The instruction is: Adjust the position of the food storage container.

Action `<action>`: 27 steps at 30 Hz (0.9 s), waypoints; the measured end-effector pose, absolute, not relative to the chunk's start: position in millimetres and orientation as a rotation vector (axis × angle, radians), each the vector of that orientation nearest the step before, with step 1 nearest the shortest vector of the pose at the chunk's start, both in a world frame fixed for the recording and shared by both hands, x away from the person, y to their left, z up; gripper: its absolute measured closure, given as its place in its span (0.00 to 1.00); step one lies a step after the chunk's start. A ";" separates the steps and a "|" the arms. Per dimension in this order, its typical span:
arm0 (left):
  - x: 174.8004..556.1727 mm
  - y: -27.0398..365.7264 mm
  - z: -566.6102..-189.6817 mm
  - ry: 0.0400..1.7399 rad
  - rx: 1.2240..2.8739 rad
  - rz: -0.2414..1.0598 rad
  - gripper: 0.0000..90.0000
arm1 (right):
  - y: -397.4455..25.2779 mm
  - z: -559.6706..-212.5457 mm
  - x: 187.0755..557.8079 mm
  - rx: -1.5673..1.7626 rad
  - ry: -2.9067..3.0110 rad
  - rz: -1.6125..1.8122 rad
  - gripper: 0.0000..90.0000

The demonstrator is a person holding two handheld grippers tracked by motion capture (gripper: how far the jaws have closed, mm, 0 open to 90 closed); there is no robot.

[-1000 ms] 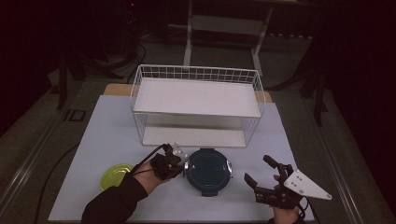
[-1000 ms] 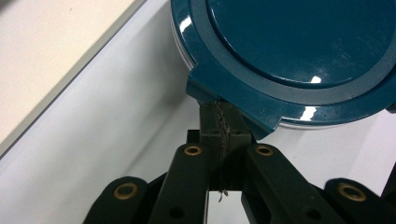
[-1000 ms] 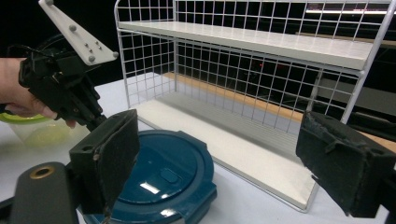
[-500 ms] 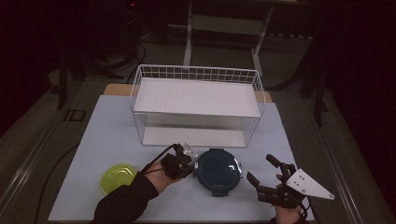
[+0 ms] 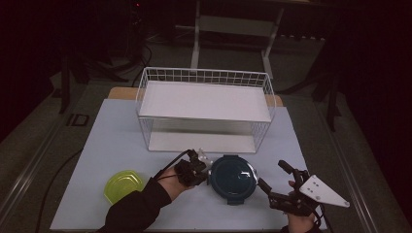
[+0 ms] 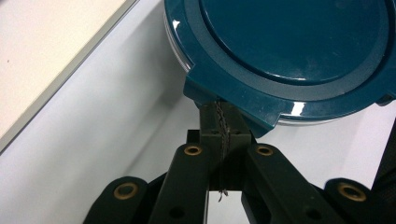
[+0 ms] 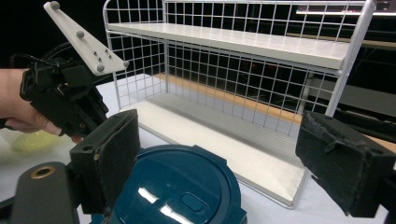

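A round container with a dark teal lid (image 5: 233,177) sits on the table in front of the wire rack. My left gripper (image 5: 206,168) is at its left edge, shut on one of the lid's clip tabs (image 6: 233,100); in the left gripper view the two jaws meet right under the tab. My right gripper (image 5: 271,173) stands open just right of the container, apart from it. In the right gripper view the lid (image 7: 182,196) lies low between the wide-spread pads (image 7: 109,158), with the left gripper (image 7: 65,102) beyond it.
A white two-level wire rack (image 5: 204,104) stands at the table's middle, directly behind the container. A yellow-green dish (image 5: 124,186) lies at the front left beside the person's left sleeve. The table's front edge is close to both hands.
The left gripper has slid to the right with the teal container held by its tab. The right gripper backed off slightly to the right and stayed open. More of the yellow-green dish now shows.
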State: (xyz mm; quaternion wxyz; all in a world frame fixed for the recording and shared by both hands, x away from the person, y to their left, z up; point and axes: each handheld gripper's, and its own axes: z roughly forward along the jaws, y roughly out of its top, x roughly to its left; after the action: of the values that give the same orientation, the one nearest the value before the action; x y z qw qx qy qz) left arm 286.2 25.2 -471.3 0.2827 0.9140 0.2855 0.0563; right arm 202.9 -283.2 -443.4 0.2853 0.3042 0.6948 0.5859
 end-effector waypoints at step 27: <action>284.7 15.3 -469.5 0.749 2.352 0.108 0.79 | -282.1 -444.5 203.6 0.809 1.862 1.569 0.15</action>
State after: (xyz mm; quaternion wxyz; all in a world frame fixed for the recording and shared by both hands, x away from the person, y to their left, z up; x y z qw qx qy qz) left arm 284.7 15.3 -469.5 0.3293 0.8989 0.2863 0.0414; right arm 203.6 -282.1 -444.5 0.2843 0.3022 0.6958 0.5863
